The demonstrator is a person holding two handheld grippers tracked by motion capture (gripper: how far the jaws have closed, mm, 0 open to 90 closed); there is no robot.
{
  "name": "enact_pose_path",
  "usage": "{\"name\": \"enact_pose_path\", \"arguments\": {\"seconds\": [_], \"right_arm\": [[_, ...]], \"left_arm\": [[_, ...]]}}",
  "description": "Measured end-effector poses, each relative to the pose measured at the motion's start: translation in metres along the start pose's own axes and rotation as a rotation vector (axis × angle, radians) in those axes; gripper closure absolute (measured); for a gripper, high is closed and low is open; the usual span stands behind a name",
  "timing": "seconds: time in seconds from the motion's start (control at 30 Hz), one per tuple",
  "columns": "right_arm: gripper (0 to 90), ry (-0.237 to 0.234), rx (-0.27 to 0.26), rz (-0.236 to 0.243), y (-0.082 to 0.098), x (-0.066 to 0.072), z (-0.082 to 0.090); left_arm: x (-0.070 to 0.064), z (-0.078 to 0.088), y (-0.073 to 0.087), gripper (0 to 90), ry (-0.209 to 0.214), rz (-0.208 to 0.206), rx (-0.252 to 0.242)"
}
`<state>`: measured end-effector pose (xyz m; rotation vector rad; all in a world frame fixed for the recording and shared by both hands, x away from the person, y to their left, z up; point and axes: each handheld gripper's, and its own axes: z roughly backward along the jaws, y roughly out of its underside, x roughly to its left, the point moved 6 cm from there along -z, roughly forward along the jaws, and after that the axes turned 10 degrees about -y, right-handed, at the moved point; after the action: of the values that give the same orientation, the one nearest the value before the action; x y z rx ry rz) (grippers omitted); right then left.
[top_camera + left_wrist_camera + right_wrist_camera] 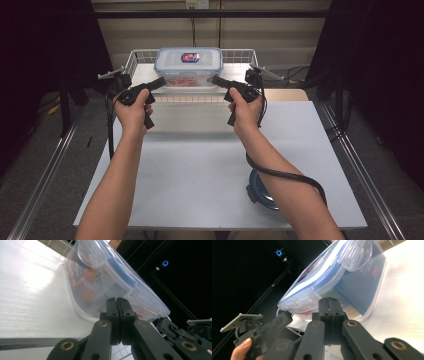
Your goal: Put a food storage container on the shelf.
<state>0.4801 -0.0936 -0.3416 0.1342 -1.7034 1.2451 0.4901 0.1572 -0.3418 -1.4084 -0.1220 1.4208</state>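
Both grippers – left [159, 82] and right [216, 80] – flank the latched box [188, 67] with fingers [117, 312] pressed together, gripping nothing, so its lid is seemingly yet to be opened.

A clear plastic lidded food container [188, 67] sits on a raised white shelf [145, 75] at the far end of the table, with a white wire basket rail [137, 54] behind and beside it. The left black two-jaw gripper [161, 82] lies just at the container's left front corner, the right black two-jaw gripper [216, 80] at its right front corner. Nearer, on the flat grey tabletop [200, 165], what seems a round lid [257, 192] lies at the near right, partly under the right forearm.
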Motion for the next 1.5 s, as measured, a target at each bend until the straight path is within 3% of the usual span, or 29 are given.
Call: {"name": "enact_pose_path", "arguments": {"seconds": [0.33,0.77,0.93,1.07,1.13,1.27,1.5], "right_arm": [[87.4,0.018,-0.015,-0.01,-0.001,-0.007,0.004],[57.2,-0.038,0.016,-0.024,0.017,0.004,0.028],[44.8,-0.052,0.019,-0.029,0.022,0.006,0.04],[39.6,-0.04,0.027,-0.034,0.025,-0.001,0.054],[37.7,-0.029,0.034,-0.01,0.027,-0.003,0.06],[33.8,-0.025,0.049,-0.007,0.031,-0.008,0.072],[27.7,-0.017,0.063,0.014,0.036,-0.016,0.094]], "left_arm": [[-0.009,0.002,0.009,79.0,0.009,-0.036,0.015],[-0.021,0.01,0.032,46.5,0.05,-0.069,0.03],[-0.025,0.012,0.045,39.1,0.062,-0.092,0.057],[-0.029,0.013,0.055,31.4,0.063,-0.111,0.065],[-0.028,0.014,0.059,29.0,0.071,-0.134,0.074],[-0.028,0.012,0.069,25.7,0.074,-0.125,0.102],[-0.028,0.01,0.083,19.4,0.085,-0.151,0.143]]}}
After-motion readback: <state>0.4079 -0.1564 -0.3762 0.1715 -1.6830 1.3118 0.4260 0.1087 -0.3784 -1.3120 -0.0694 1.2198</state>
